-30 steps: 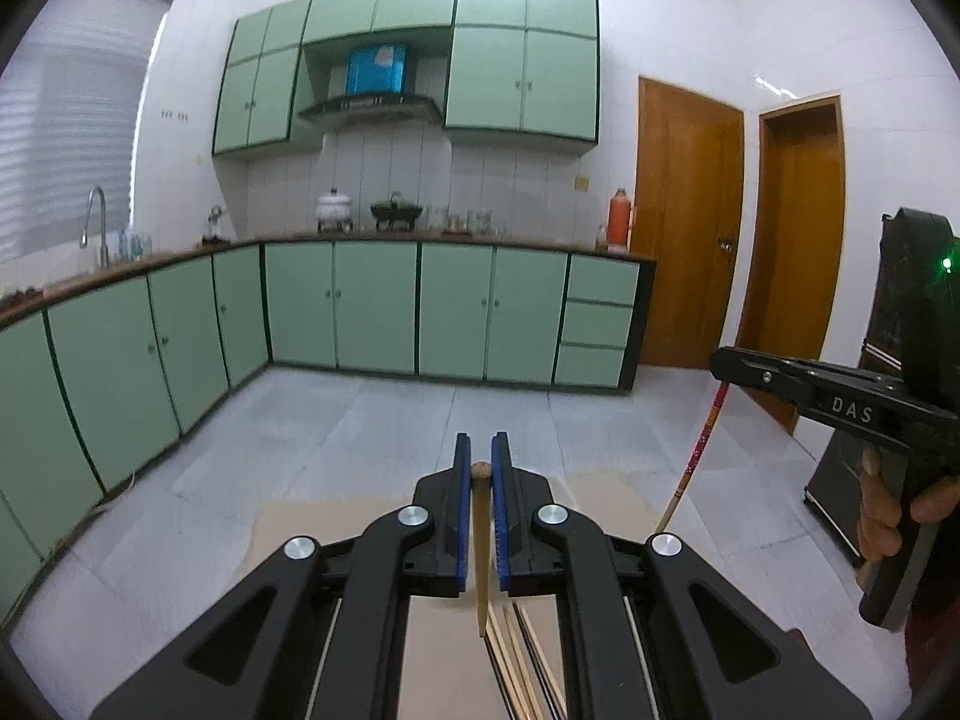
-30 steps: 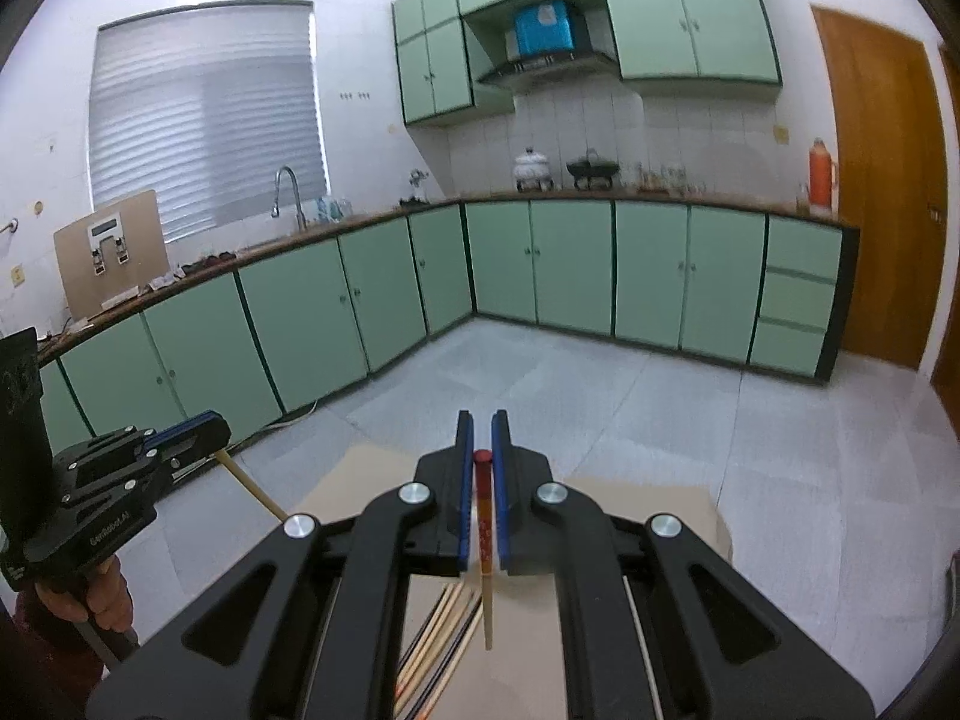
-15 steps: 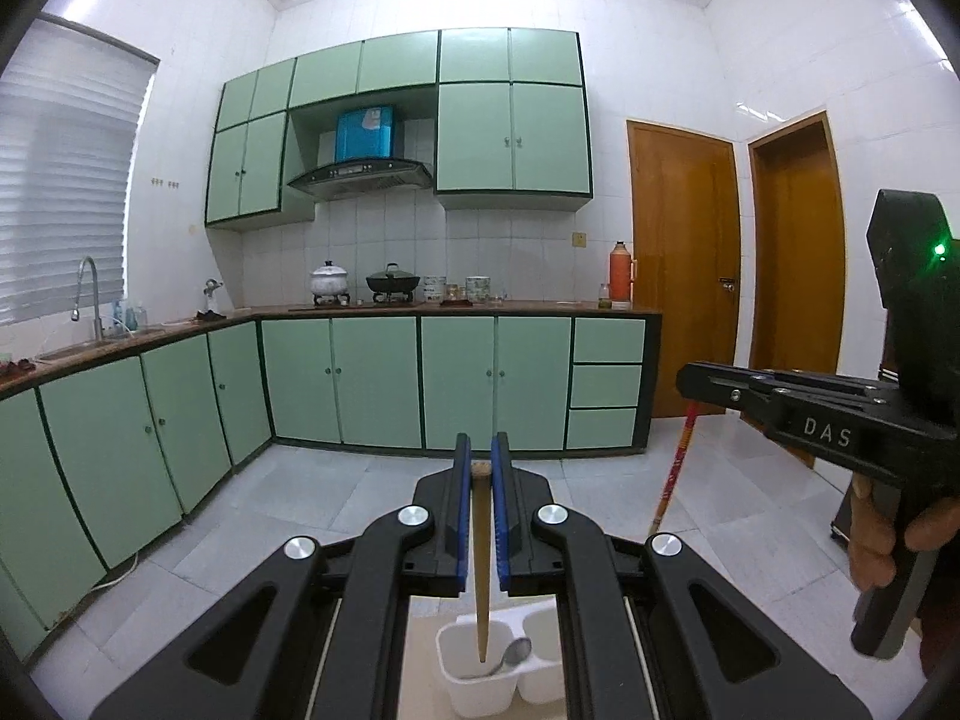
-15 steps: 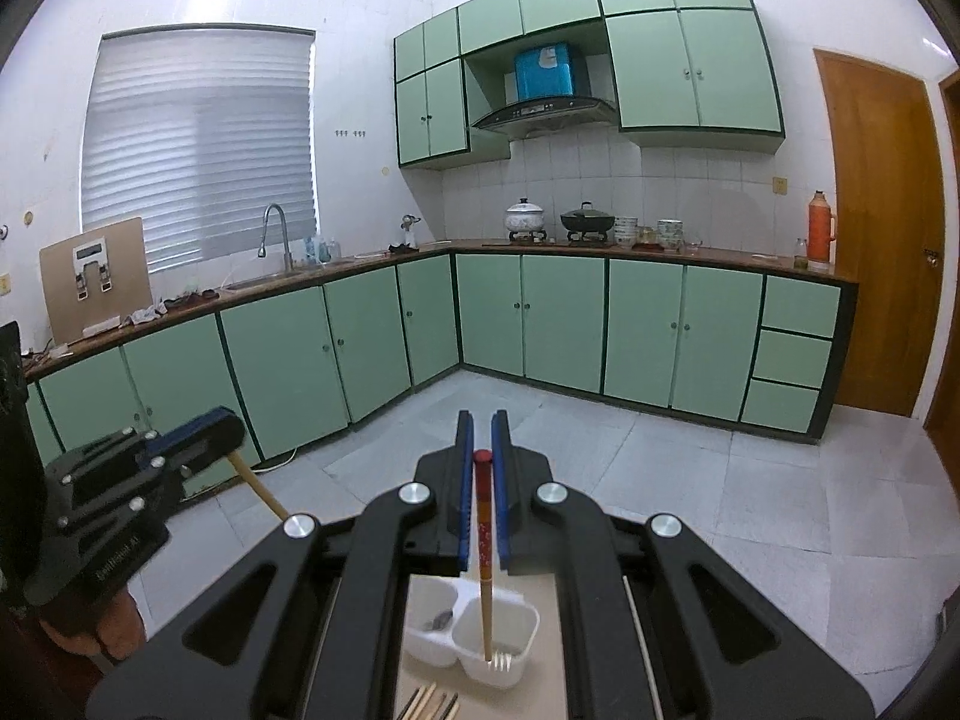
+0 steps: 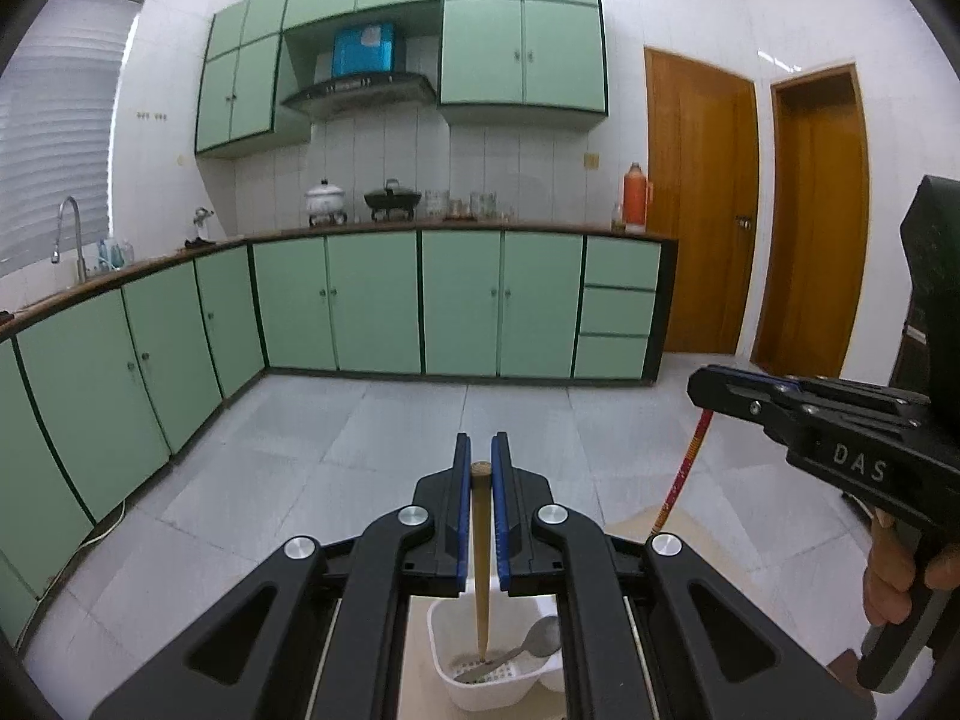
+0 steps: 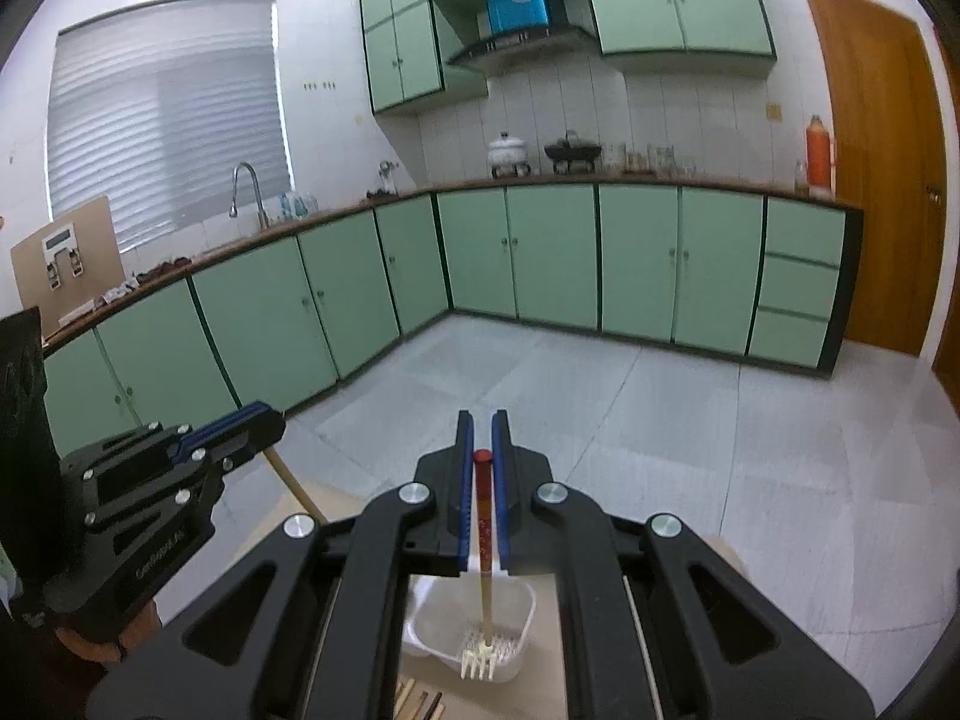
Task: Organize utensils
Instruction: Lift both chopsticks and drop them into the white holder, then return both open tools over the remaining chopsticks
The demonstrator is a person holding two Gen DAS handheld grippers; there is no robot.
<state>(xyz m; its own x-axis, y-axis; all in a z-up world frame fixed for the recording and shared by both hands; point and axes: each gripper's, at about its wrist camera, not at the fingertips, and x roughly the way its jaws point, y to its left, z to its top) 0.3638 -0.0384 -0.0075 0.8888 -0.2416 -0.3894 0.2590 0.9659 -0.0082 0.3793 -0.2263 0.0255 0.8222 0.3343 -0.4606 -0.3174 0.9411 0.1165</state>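
My left gripper (image 5: 481,450) is shut on a plain wooden chopstick (image 5: 480,540). The stick hangs tip-down into a compartment of the white utensil holder (image 5: 438,630), beside a metal spoon (image 5: 531,642). My right gripper (image 6: 482,426) is shut on a red-topped chopstick (image 6: 483,516). Its tip points into another compartment of the holder (image 6: 528,606), which has a white fork (image 6: 477,663) in it. Each gripper shows in the other's view: the right gripper (image 5: 702,387) with its red stick (image 5: 684,468), the left gripper (image 6: 270,420) with its wooden stick (image 6: 294,486).
The holder stands on a tan tabletop (image 6: 336,501). More chopsticks (image 6: 420,705) lie on it just in front of the holder. Beyond are a grey tiled floor (image 5: 360,420), green cabinets (image 5: 372,300) and wooden doors (image 5: 696,204). A hand (image 5: 888,576) grips the right handle.
Both grippers moved forward and down with their chopsticks. The white holder came up into view under them, and the stick tips now reach into its compartments.
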